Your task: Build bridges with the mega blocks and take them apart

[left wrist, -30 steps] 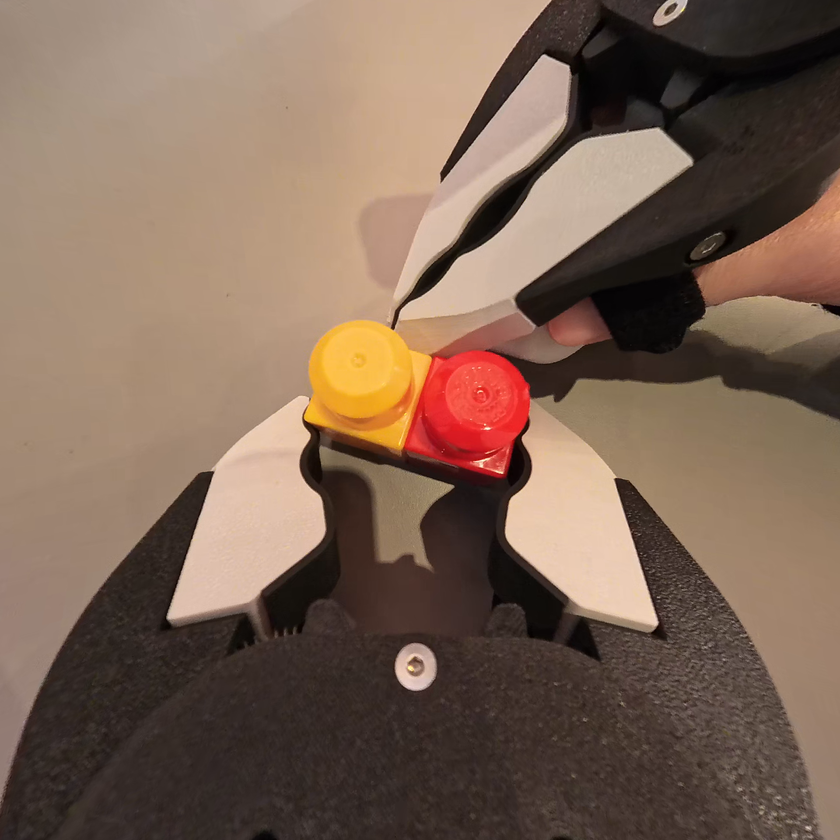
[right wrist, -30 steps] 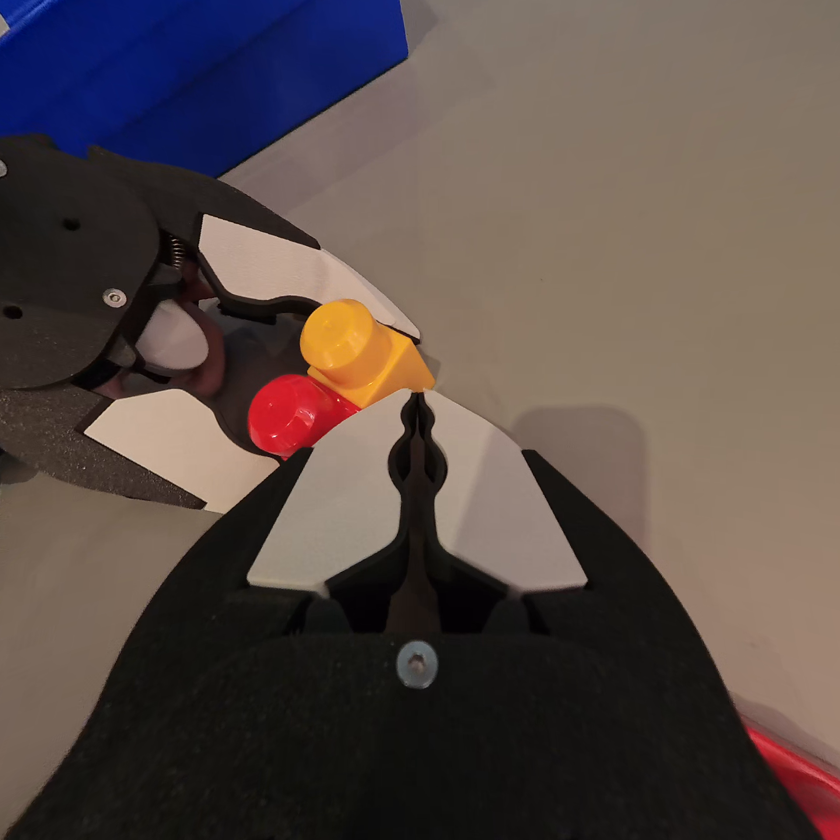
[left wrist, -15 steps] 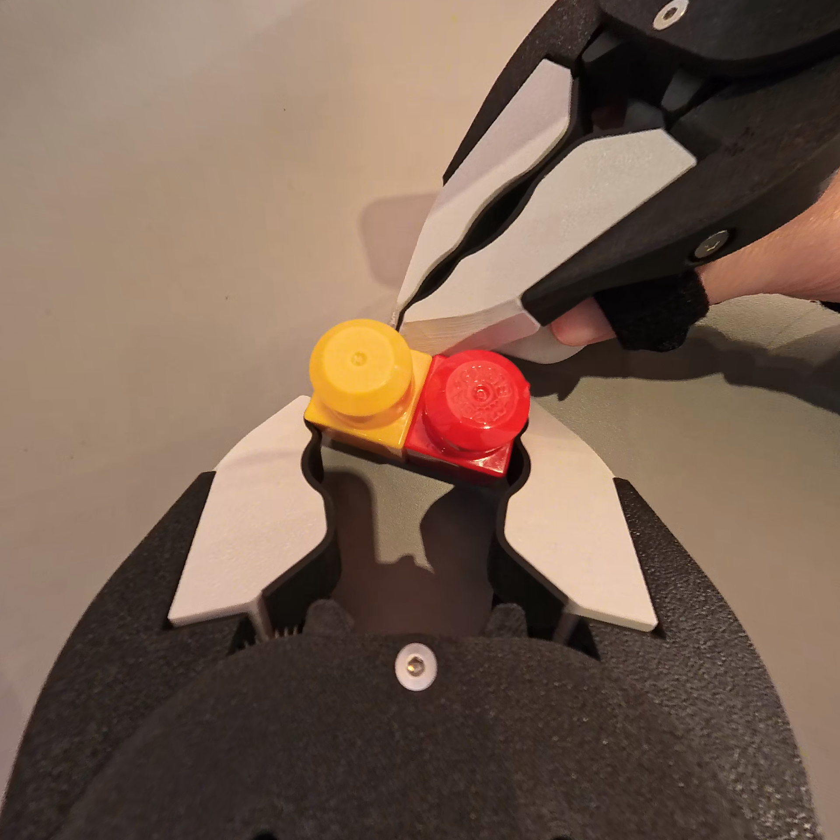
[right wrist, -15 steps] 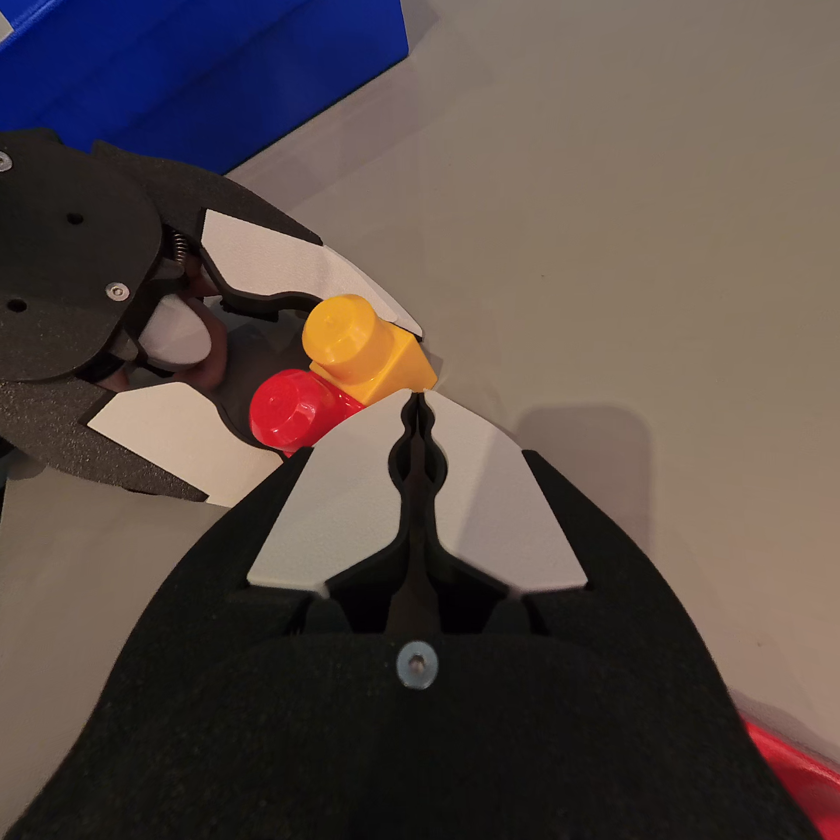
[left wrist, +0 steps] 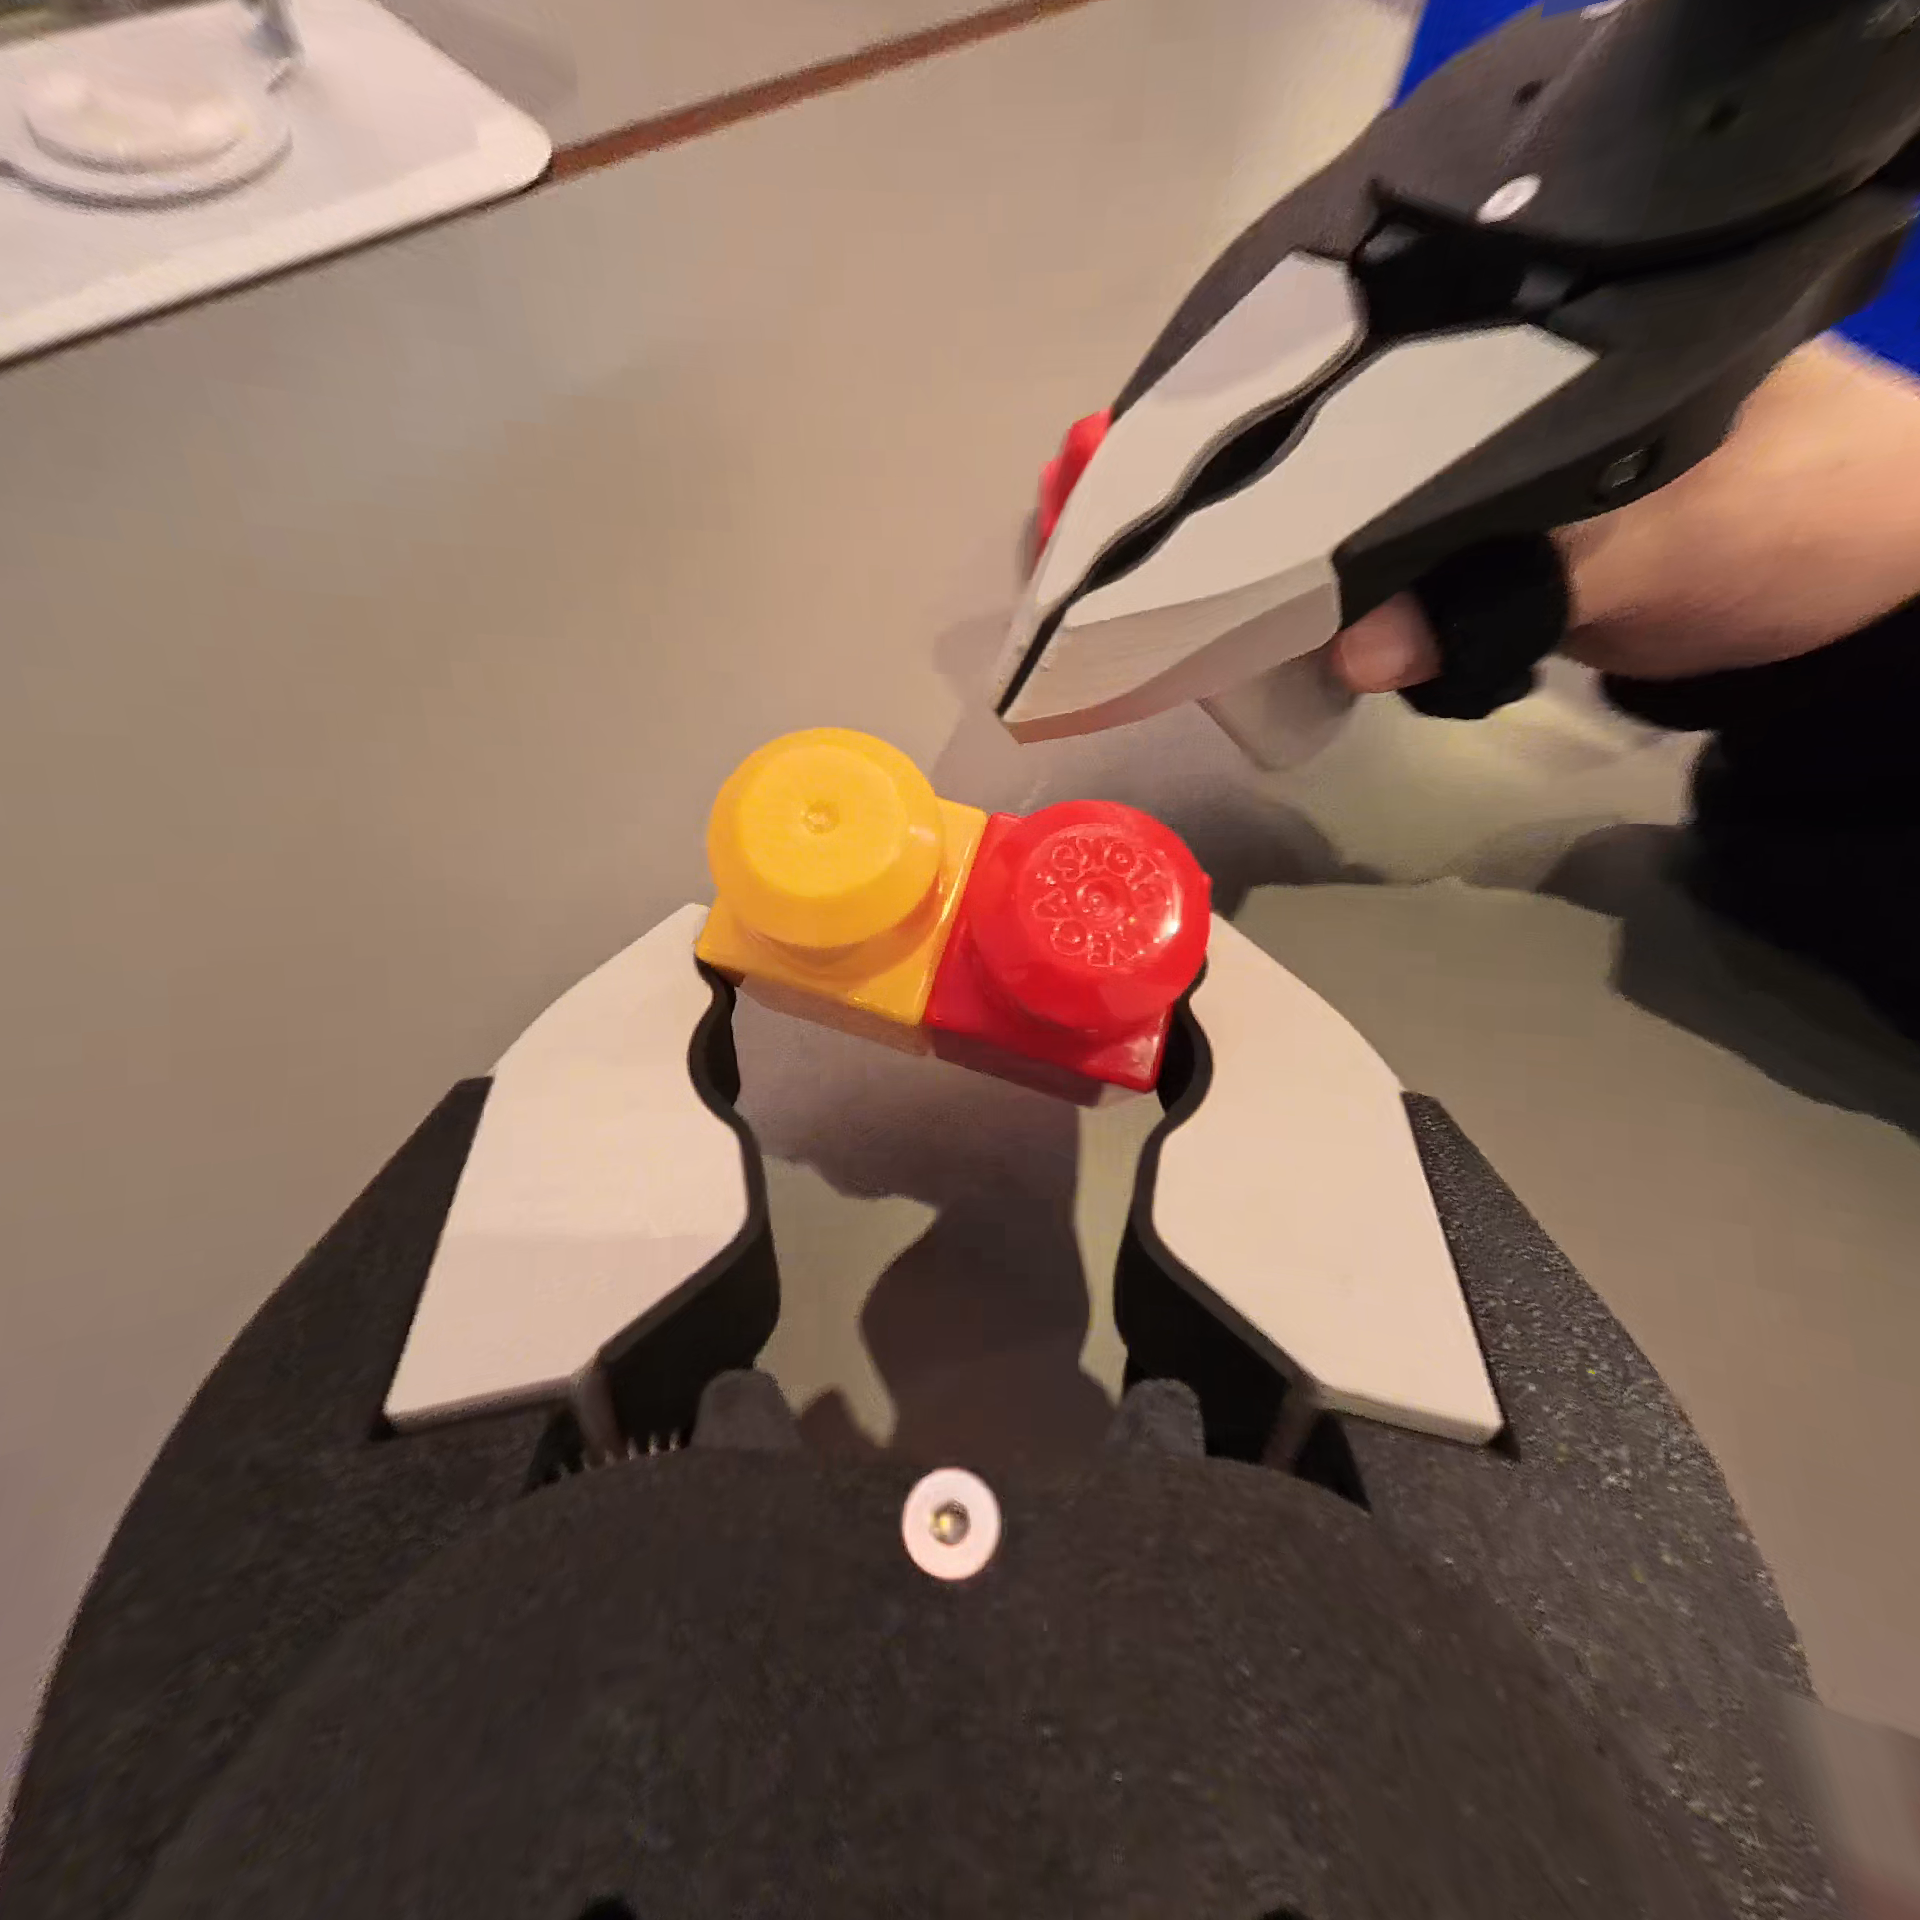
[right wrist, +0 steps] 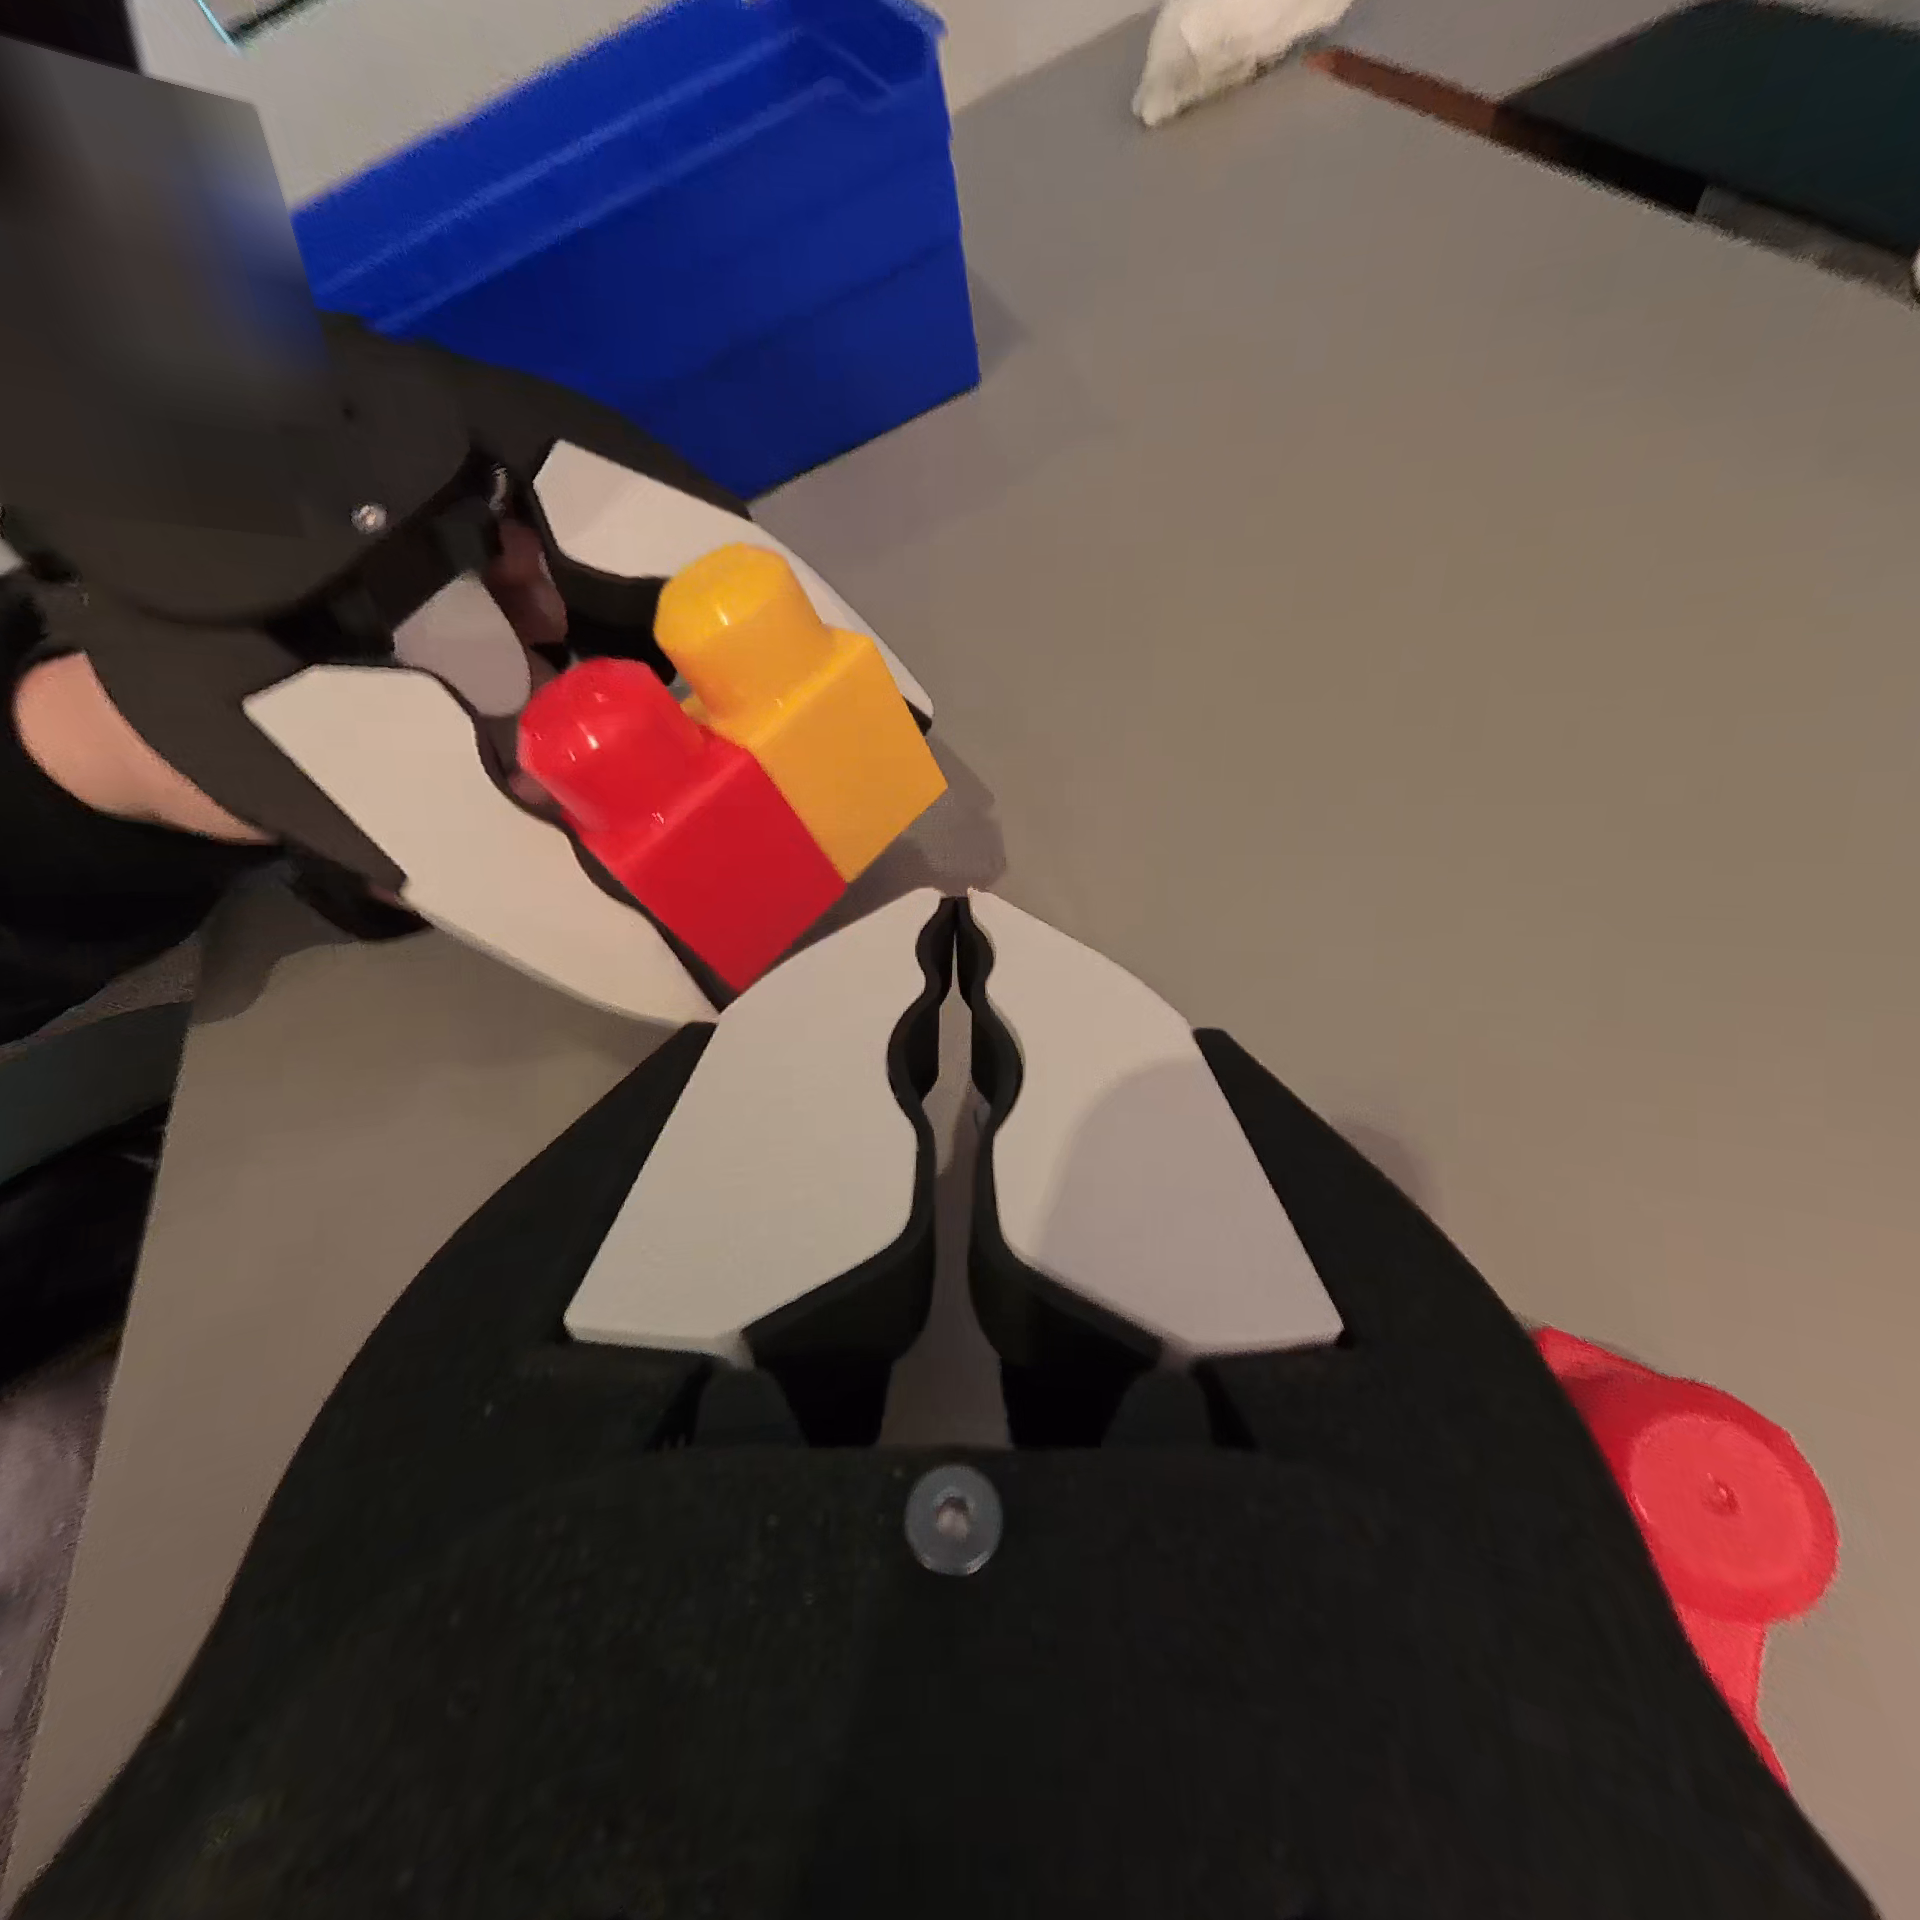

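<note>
Workroom: grey tabletop [right wrist: 1403,540], blue bin [right wrist: 675,208]

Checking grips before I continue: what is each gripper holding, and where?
Left gripper clamps the yellow block and red block side by side, by their outer faces. Right gripper is shut, holding nothing.

Glossy plastic blocks [left wrist: 951,914], matt table [left wrist: 520,520]

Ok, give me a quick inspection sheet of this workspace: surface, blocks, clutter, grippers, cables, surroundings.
Surface: plain grey tabletop.
Job's things: yellow block and red block side by side between the fingers of the left gripper; another red piece at the lower right.
Clutter: blue bin, white cloth.
Grippers: left shut on the pair; right gripper shut, empty.
Cables: nothing seen.
Surroundings: white tray beyond the table edge.
</note>
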